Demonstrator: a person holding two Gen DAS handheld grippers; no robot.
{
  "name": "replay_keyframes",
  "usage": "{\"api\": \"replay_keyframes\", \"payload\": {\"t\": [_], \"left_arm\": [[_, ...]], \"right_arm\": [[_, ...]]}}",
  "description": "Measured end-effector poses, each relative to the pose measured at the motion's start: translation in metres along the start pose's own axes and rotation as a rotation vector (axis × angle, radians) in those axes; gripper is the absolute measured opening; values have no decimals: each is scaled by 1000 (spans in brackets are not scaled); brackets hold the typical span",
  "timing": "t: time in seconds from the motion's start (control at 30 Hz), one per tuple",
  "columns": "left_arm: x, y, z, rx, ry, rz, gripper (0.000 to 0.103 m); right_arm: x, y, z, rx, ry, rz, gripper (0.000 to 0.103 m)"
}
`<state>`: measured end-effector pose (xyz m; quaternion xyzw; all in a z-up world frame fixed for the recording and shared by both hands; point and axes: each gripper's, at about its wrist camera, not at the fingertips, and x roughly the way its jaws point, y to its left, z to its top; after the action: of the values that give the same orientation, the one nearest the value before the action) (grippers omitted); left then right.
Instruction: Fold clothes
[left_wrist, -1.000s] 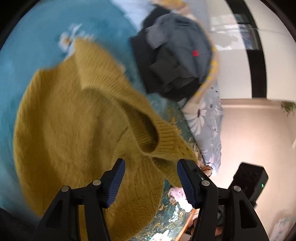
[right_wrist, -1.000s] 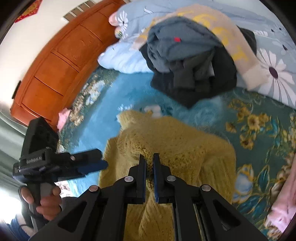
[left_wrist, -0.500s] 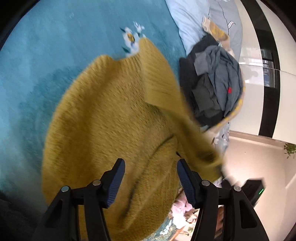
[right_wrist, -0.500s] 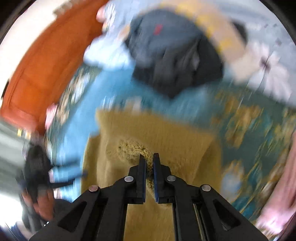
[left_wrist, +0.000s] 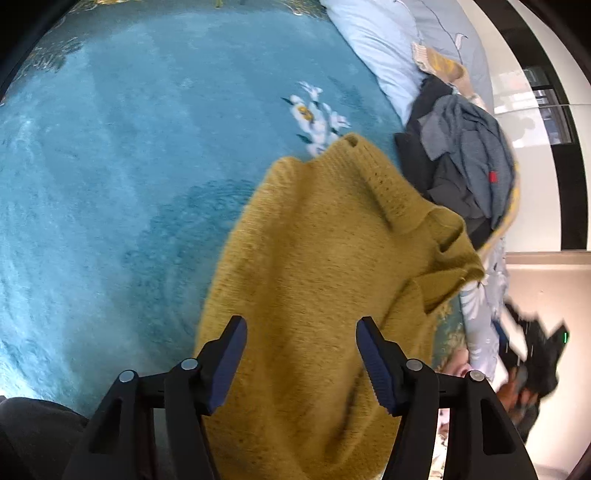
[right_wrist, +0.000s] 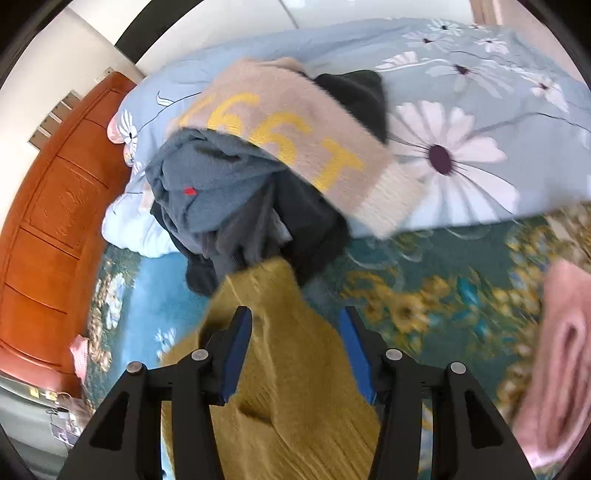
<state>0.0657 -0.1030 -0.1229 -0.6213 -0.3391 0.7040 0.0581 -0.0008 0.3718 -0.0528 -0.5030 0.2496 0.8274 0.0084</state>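
1. Lying on a teal plush bedspread (left_wrist: 110, 155), the mustard-yellow sweater (left_wrist: 314, 277) is a chunky, fuzzy knit with a ribbed collar band and one cuff turned over at its 2 o'clock edge.
2. Its body spreads roughly flat and rounded, wrinkled near the collar, with a small hole-like gap in the ribbing at 12 o'clock; in the left wrist view it fills the lower middle, running under the camera.
3. The left gripper (left_wrist: 301, 354) hovers over the sweater's lower body with its blue ribbed pads well apart, the jaws opening; knit shows beneath the gap, but neither pad presses on it.
4. The right gripper (right_wrist: 295, 350) has its jaws opening about halfway; a fold of yellow knit rises between the smooth blue pads, and neither pad clamps it.
5. At 12 o'clock from the right gripper sits a heap of clothes (right_wrist: 236, 206): soft grey-blue fleece with a red tag, dark crumpled fabric, and a fuzzy beige knit with yellow lettering draped over it.
6. Behind lies a pale blue daisy-print quilt (right_wrist: 461, 147), smooth and puffy; a glossy wooden headboard (right_wrist: 48, 240) stands at 9 o'clock.
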Motion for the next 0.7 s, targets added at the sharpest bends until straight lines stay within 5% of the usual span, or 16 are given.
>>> {"api": "replay_keyframes", "payload": {"t": [0.2,0.3,0.43,0.57,0.7], "left_arm": [[2,1,-6,21,-85,18,66],[-1,-6,-13,105,-115,72,66],[-10,-6,-24,187,-148,116,66],[-18,3,-28,158,-174,88,66],[-18,6,-29,141,-173,87,66]], "right_arm": [[23,7,-110,-228,234,-56,51],[46,21,-142,-297,269,-83,51],[73,22,-142,-240,262,-160,51],[77,33,-141,-298,284,-175,18],[55,35,-129,-312,261,-137,14]]}}
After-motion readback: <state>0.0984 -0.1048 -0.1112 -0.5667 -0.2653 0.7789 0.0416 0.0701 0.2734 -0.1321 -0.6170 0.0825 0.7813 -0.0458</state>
